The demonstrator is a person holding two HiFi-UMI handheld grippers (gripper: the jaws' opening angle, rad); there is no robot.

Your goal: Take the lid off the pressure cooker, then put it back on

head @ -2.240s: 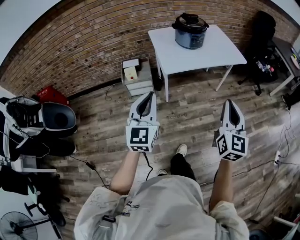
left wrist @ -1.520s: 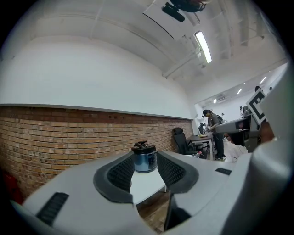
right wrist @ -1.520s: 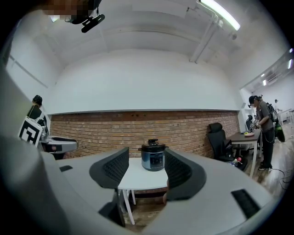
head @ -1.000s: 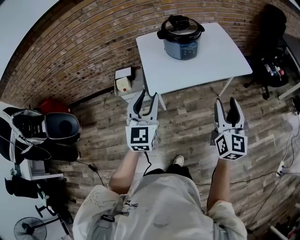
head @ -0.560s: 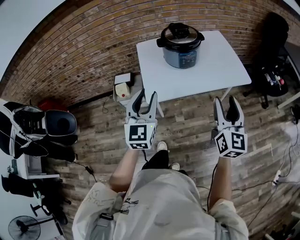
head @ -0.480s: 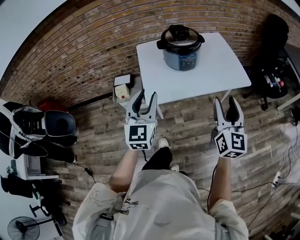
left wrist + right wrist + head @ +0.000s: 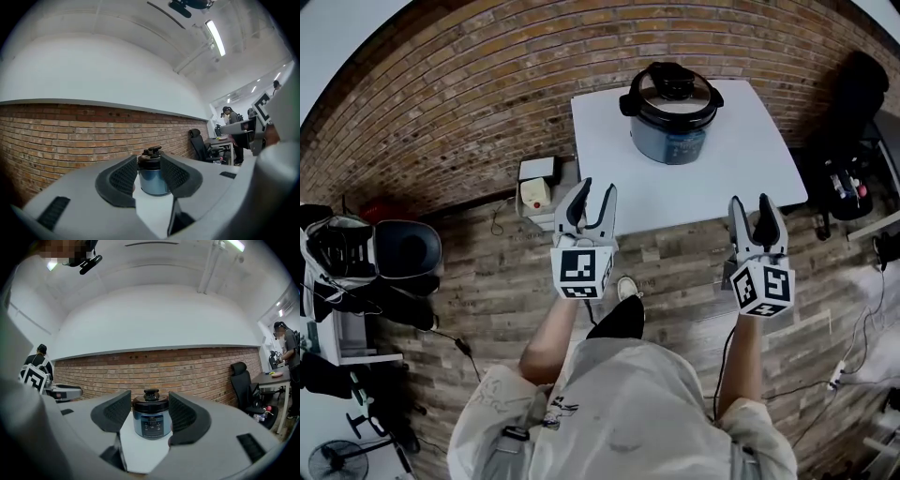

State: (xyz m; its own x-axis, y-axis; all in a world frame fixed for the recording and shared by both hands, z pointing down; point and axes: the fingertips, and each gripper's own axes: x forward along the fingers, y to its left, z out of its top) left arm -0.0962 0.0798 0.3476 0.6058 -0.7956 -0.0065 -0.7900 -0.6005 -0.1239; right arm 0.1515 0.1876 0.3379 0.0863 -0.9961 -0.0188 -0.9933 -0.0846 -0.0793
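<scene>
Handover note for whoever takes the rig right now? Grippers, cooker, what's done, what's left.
Left hand-held gripper: open, empty.
Right hand-held gripper: open, empty.
Both point at the cooker and touch nothing.
Cooker: upright on the table, lid on.
Done: nothing, as far as the pictures show.
Left: reach in, take the lid off, put it back.

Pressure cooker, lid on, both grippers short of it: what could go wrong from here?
1. The pressure cooker stands toward the far side of the white table. The left gripper and right gripper, both open and empty, must reach over the tabletop, and a low approach could clip the near edge.
2. Nothing braces the pot, so turning the lid may spin or slide the whole cooker on the bare top.
</scene>
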